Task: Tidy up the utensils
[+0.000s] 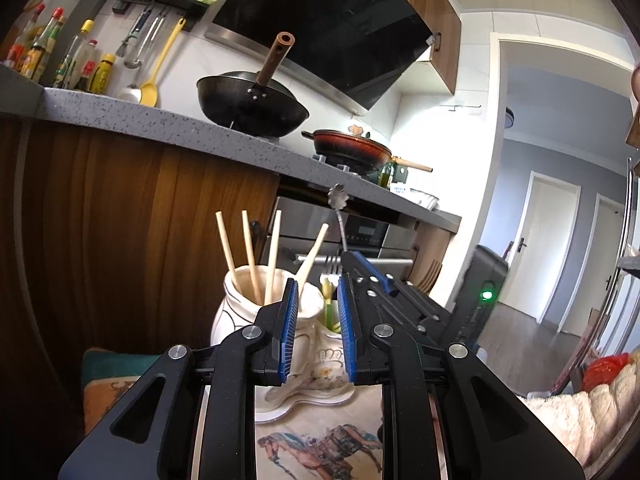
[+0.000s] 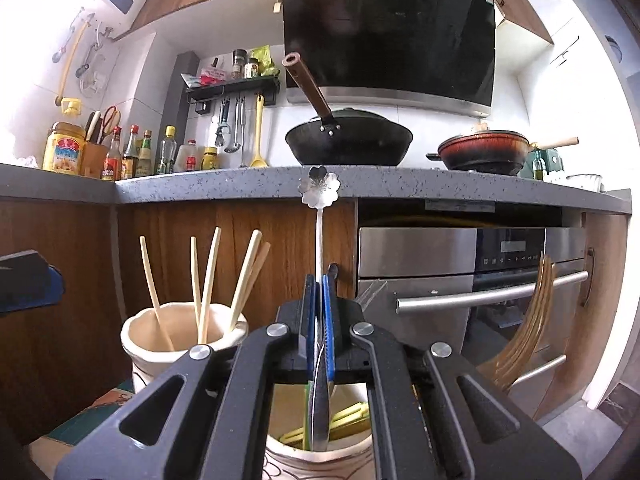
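Note:
My right gripper (image 2: 319,280) is shut on a silver spoon (image 2: 319,232) with a flower-shaped handle end, held upright with its bowl inside a cream ceramic jar (image 2: 320,456) holding yellow-green utensils. To its left stands a second cream jar (image 2: 160,344) with several wooden chopsticks (image 2: 208,284). My left gripper (image 1: 318,286) is open and empty, just short of the two jars (image 1: 240,304). The spoon (image 1: 339,208) and the right gripper's fingers (image 1: 360,276) show in the left wrist view.
The jars stand on a cloth with a horse print (image 1: 320,444). Behind are wooden cabinets (image 2: 240,240), a grey counter (image 2: 400,184) with a black wok (image 2: 348,140) and a red pan (image 2: 480,152), and an oven (image 2: 480,280).

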